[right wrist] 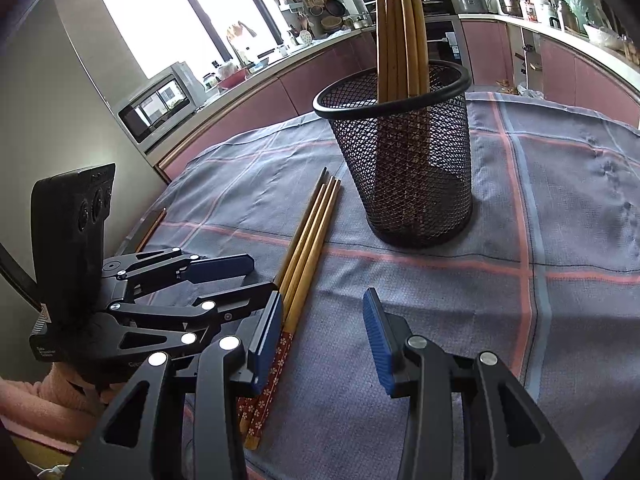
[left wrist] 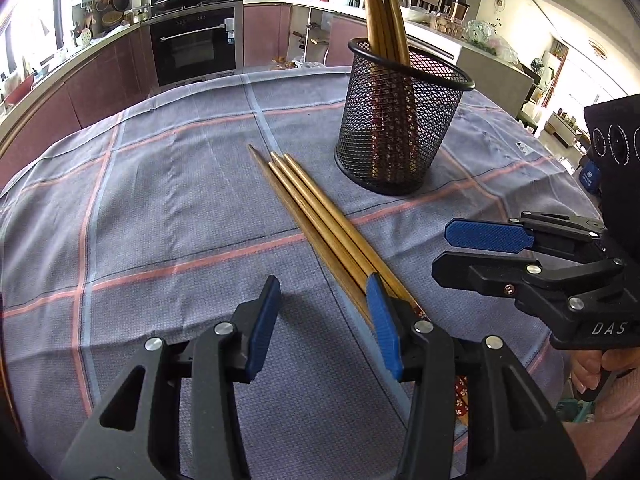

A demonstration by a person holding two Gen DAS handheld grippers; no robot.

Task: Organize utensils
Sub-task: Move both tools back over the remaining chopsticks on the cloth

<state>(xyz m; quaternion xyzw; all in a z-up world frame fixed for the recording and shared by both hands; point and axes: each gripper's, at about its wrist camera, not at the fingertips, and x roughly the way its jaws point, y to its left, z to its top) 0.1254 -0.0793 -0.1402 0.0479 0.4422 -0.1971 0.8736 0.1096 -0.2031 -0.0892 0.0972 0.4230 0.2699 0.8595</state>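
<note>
While seen from the left wrist: left gripper [left wrist: 326, 326] spread, empty, beside 4 loose chopsticks [left wrist: 320, 220] on tablecloth [left wrist: 160, 200], near mesh holder [left wrist: 400, 128]. From right wrist: right gripper [right wrist: 324, 340] spread, empty. Pickup step; next, straddle and pinch 1 stick.

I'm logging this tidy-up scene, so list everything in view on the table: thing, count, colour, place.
Chopsticks on cloth: four, golden-brown with red floral handles, lying side by side in front of the holder.
Chopsticks in holder: several, golden-brown, standing tips up.
Mesh holder: one, black, upright on the cloth.
Tablecloth: one, grey-blue with pink and pale blue stripes, covering the table.
Left gripper: black, blue pads, open, one pad beside the lying chopsticks.
Right gripper: black, blue pads, open, empty.
</note>
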